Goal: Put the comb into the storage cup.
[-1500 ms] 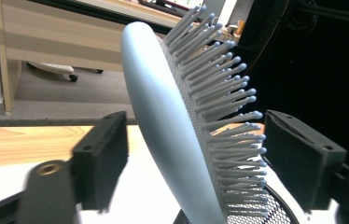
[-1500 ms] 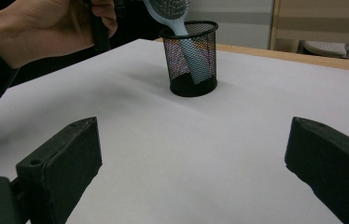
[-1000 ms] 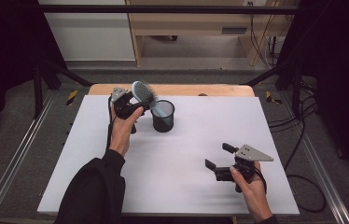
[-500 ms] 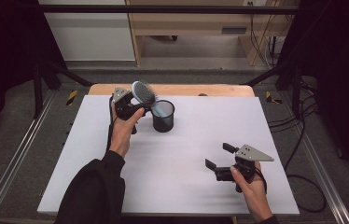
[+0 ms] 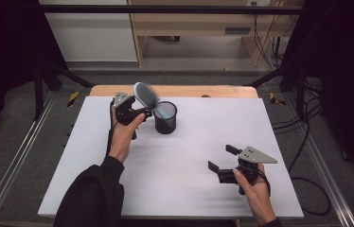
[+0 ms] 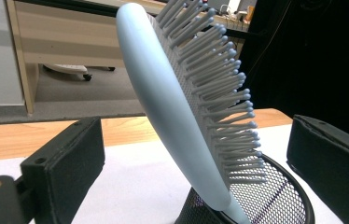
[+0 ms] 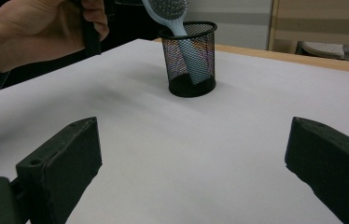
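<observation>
Pale-blue brush: my hairbrush (image 6: 177, 121) is standing handle-down in the cup, head sticking up and leaning toward my left claw, bristles facing away from the hand
Mesh cup: black wire pencil cup (image 5: 165, 117) sits upright on the worktop, just beyond the left claw's tips and far ahead of the right one
Left claw: left claw (image 5: 143, 112) is up off the worktop, right beside the cup, my left hand (image 5: 123, 137) wrapped round its body
Left claw state: spread wide. In the left gripper view the brush stands between the two pads with clear gaps on both sides, so I'm not pinching anything
Brush contact: handle end goes down inside the mesh, and through the wire in the right gripper view I can see it reach the bottom of the cup; the head leans over the rim on the left claw's side
Right claw: right claw (image 5: 218, 158) is low over the near part of the worktop, well apart from the cup, pointed roughly at it
Right claw state: also spread, nothing between the pads but bare surface
Worktop: white sheet (image 5: 203, 156) over a wooden top, wood edge showing behind the cup
</observation>
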A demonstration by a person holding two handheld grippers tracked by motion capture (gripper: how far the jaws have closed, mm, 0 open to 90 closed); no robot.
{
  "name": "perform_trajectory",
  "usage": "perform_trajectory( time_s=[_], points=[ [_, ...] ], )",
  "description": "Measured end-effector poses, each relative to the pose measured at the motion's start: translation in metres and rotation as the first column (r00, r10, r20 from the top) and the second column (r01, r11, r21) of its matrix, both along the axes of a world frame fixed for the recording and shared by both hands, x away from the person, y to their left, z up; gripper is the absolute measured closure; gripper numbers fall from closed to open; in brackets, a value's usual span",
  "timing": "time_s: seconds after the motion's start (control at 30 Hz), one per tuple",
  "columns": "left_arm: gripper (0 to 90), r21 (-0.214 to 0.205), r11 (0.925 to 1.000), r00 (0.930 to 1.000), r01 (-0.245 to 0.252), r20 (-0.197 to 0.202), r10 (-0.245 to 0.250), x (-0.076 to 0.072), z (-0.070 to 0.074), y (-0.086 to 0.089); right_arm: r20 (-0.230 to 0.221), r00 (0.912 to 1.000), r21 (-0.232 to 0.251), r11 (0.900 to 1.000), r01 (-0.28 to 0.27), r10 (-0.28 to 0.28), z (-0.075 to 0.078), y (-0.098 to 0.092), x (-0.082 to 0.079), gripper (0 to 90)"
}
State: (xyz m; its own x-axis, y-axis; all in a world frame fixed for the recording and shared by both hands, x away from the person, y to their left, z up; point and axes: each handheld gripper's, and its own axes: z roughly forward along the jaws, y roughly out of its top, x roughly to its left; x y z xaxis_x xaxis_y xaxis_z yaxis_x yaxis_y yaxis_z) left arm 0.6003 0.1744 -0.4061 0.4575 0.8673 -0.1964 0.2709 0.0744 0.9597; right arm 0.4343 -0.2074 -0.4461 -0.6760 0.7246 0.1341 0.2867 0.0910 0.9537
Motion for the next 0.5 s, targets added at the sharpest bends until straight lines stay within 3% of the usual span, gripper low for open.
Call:
perform_trajectory(
  time_s=[0.5],
  points=[
    [3.1, -0.001, 1.0, 0.9999, 0.006, 0.009, -0.006, -0.0076, -0.0003, -0.0015, 0.001, 1.0, -0.001, 1.0, -0.001, 0.001, 0.0002, 0.0002, 0.0005, 4.1]
  ],
)
